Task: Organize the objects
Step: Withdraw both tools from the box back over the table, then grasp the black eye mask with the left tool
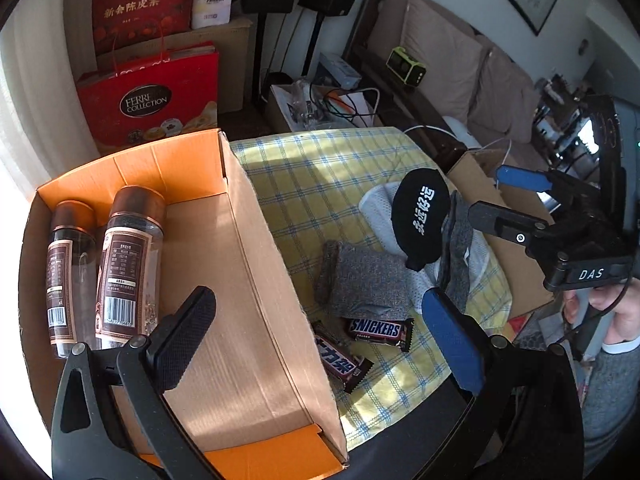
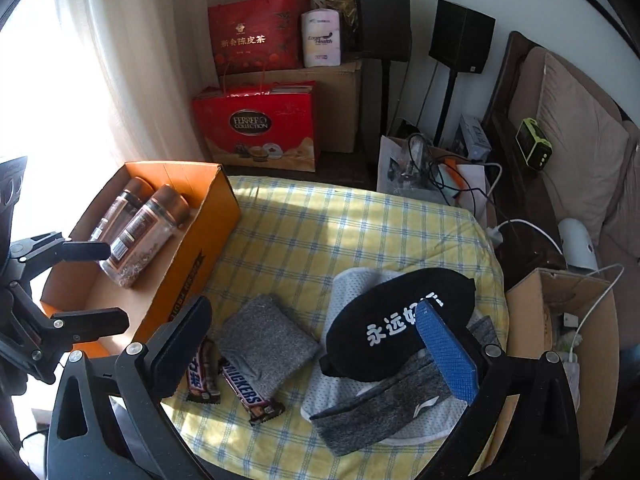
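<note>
A cardboard box point(image 1: 260, 280) point(image 2: 200, 248) with an orange lining stands on the left of a yellow checked cloth point(image 1: 320, 184). Two brown-capped jars point(image 1: 128, 264) point(image 2: 144, 236) lie inside it. Two Snickers bars point(image 1: 380, 330) point(image 2: 250, 390) rest by the box wall, beside a folded grey cloth point(image 1: 360, 280) point(image 2: 268, 336). Further right, a black eye mask point(image 1: 420, 216) point(image 2: 384, 320) and a grey headband point(image 2: 380, 408) lie on white mesh fabric point(image 2: 352, 284). My left gripper point(image 1: 320, 340) point(image 2: 116, 286) is open over the box edge, holding nothing. My right gripper point(image 2: 316, 344) point(image 1: 486, 192) is wide open and empty above the bars and the mask.
Red gift bags point(image 2: 256, 128), a carton and two black speakers point(image 2: 460, 36) stand against the far wall. A sofa point(image 2: 580, 140) lies to the right. An open carton point(image 2: 560, 312) with cables sits by the cloth's right edge. A hand point(image 1: 608, 304) holds the right gripper's handle.
</note>
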